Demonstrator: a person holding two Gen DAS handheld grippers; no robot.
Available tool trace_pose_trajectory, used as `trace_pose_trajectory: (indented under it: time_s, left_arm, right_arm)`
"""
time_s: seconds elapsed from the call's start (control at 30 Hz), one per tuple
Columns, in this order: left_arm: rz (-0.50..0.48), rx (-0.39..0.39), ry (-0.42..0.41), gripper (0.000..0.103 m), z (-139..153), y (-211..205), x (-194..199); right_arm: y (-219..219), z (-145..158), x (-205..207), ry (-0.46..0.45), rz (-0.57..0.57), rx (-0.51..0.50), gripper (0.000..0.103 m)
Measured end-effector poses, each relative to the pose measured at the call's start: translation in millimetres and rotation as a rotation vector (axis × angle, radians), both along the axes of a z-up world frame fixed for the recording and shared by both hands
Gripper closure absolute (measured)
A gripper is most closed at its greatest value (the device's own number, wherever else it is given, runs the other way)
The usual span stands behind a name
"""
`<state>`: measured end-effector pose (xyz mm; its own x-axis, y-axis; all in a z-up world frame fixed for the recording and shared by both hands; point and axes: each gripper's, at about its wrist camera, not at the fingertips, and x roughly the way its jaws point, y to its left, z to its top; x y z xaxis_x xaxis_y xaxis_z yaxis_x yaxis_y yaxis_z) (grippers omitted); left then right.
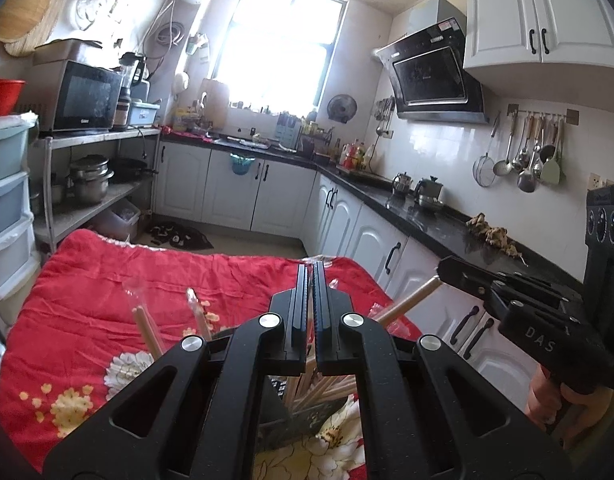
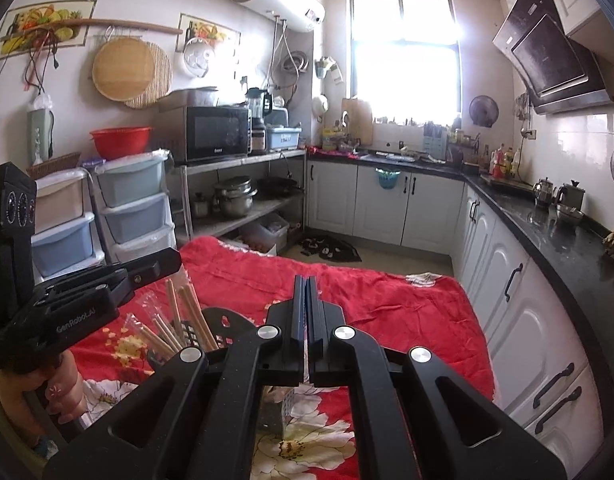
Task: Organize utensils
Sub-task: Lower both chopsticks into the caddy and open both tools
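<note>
Several wooden chopsticks [image 1: 319, 388], some in clear wrappers, stand in a dark perforated holder [image 1: 303, 416] on a red floral cloth [image 1: 107, 288]. My left gripper [image 1: 311, 270] hovers over the holder, its jaws shut with nothing seen between them. My right gripper [image 1: 443, 268] comes in from the right, and one slanting chopstick [image 1: 411, 300] ends just by its tip. In the right wrist view my right gripper [image 2: 307, 280] is shut with nothing seen in it. There the left gripper [image 2: 175, 258] hangs just above the chopsticks [image 2: 187, 316] in the holder [image 2: 215, 320].
A black counter [image 1: 427, 216] with kettles and white cabinets [image 2: 507, 280] runs along the right. Stacked plastic drawers [image 2: 135, 208] and a metal shelf [image 2: 243, 208] with pots and a microwave stand at the left. A hand [image 2: 63, 392] holds the left gripper's handle.
</note>
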<state>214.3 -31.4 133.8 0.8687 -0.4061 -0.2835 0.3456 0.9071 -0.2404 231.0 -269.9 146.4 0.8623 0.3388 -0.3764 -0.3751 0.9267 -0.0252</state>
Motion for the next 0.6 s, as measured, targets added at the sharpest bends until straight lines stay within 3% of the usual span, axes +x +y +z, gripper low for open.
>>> trace_pose_trajectory:
  time_s: [0.33,0.43,0.47,0.6]
  left_arm:
    - [-0.008,0.023,0.039,0.102,-11,0,3]
    - [-0.008,0.023,0.053,0.099,-15,2,4]
    - [-0.006,0.023,0.057,0.093,-15,3,3]
    - [-0.007,0.009,0.07,0.074,-17,7,2]
  right_arm:
    - [8,-18,17,0.088,0.046,0.062,0.101]
    - [8,-20,17,0.091,0.054,0.077,0.087]
    - [6,-20,15,0.09,0.054,0.088,0.078]
    - [-2,-16,9,0.072,0.05,0.117,0.076]
